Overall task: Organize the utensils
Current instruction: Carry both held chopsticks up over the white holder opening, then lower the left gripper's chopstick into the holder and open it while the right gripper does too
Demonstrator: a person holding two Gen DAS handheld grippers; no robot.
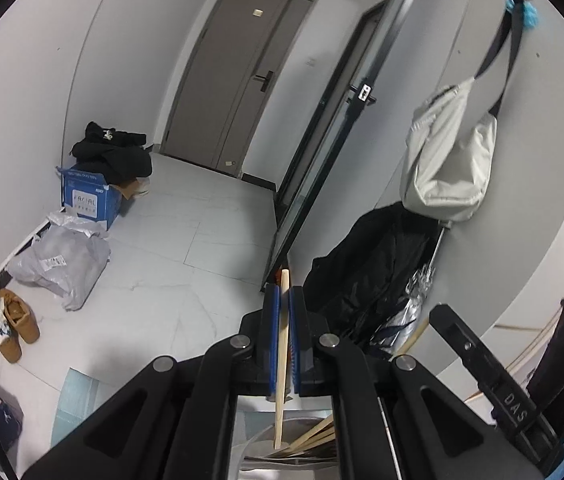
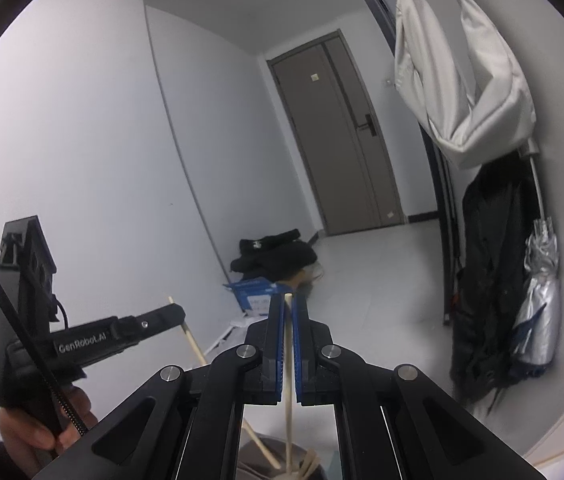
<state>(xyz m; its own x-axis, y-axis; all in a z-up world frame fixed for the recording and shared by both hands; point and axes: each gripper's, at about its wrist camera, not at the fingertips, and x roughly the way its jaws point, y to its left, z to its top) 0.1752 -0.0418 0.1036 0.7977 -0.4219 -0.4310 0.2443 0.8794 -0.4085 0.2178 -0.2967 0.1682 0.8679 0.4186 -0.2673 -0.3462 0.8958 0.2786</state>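
Left gripper [image 1: 285, 300] and right gripper [image 2: 289, 308] each pinch one pale wooden chopstick [image 1: 282, 356] [image 2: 289, 364] upright between blue pads above a round holder [image 1: 301, 440] of more sticks — thin smooth shafts may slip or pivot, missing it.
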